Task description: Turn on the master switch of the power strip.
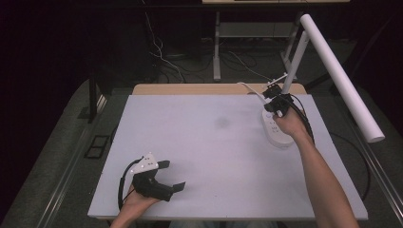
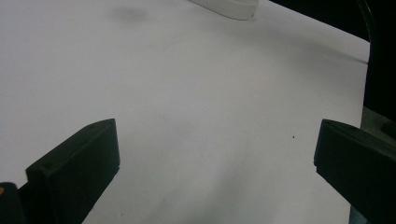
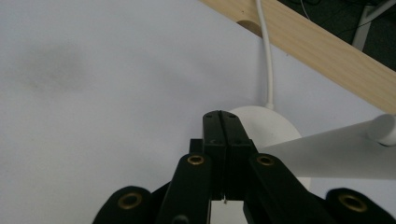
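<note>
White desk lamp (image 1: pixel 304 71), oval base (image 1: pixel 276 130) at table's far right, tube head angled overhead

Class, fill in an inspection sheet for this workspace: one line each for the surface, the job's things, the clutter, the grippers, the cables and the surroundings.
Surface: white rectangular tabletop, faint grey smudge.
Job's things: white desk lamp with oval base, far right; long white tubular lamp head overhangs the right edge.
Clutter: nothing seen.
Grippers: left gripper open, near left; right gripper shut, over the lamp base.
Cables: white lamp cord runs off the far edge; black gripper cable.
Surroundings: dark floor, loose wires, white desk legs.
</note>
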`<state>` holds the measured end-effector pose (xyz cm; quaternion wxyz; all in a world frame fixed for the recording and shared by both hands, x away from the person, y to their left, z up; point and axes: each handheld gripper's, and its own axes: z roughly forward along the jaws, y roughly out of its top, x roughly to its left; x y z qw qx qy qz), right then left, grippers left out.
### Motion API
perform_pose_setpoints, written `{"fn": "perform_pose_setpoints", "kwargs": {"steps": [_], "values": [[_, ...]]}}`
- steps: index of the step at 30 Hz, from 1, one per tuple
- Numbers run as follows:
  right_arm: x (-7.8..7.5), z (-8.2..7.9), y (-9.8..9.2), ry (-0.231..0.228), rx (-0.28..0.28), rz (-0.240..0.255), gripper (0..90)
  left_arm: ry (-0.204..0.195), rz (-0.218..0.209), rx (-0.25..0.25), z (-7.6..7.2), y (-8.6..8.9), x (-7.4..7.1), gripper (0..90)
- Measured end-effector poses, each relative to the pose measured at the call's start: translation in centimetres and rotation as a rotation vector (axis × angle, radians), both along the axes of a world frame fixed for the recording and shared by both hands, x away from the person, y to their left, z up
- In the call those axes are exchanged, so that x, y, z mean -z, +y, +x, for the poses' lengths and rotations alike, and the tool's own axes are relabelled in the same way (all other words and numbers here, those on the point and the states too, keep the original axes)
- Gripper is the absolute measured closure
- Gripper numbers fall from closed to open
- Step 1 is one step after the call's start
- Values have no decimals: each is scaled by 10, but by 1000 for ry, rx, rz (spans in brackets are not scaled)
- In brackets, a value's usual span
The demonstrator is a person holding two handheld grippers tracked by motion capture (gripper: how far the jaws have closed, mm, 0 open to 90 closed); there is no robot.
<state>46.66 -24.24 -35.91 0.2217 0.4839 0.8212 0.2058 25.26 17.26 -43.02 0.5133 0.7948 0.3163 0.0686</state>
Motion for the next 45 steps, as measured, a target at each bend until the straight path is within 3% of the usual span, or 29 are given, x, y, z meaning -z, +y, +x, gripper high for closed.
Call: {"fn": "perform_pose_setpoints", "kwargs": {"steps": [7, 12, 18, 25, 28, 30, 36, 45], "values": [[-10, -11, 5, -15, -5, 36, 859, -6, 7, 5, -1, 0, -1, 0], [-17, -21, 8, -34, -37, 86, 756, -6, 0, 1, -1, 0, -1, 0], [-24, -35, 11, -44, -63, 163, 551, -4, 1, 3, 0, -1, 0, 0], [-27, -54, 14, -53, -120, 206, 142, -6, -4, 0, 0, -1, -1, 0], [-27, -63, 14, -54, -163, 236, 95, -8, -1, 0, -1, -1, -1, 0], [-27, -70, 14, -60, -189, 259, 1, -8, 0, -1, -1, -2, -1, 0], [-25, -89, 11, -73, -236, 329, 0, -6, -1, -6, -1, -2, -1, 0], [-15, -118, 3, -80, -263, 378, 1, -3, 2, -9, 0, -2, 0, 0]]}}
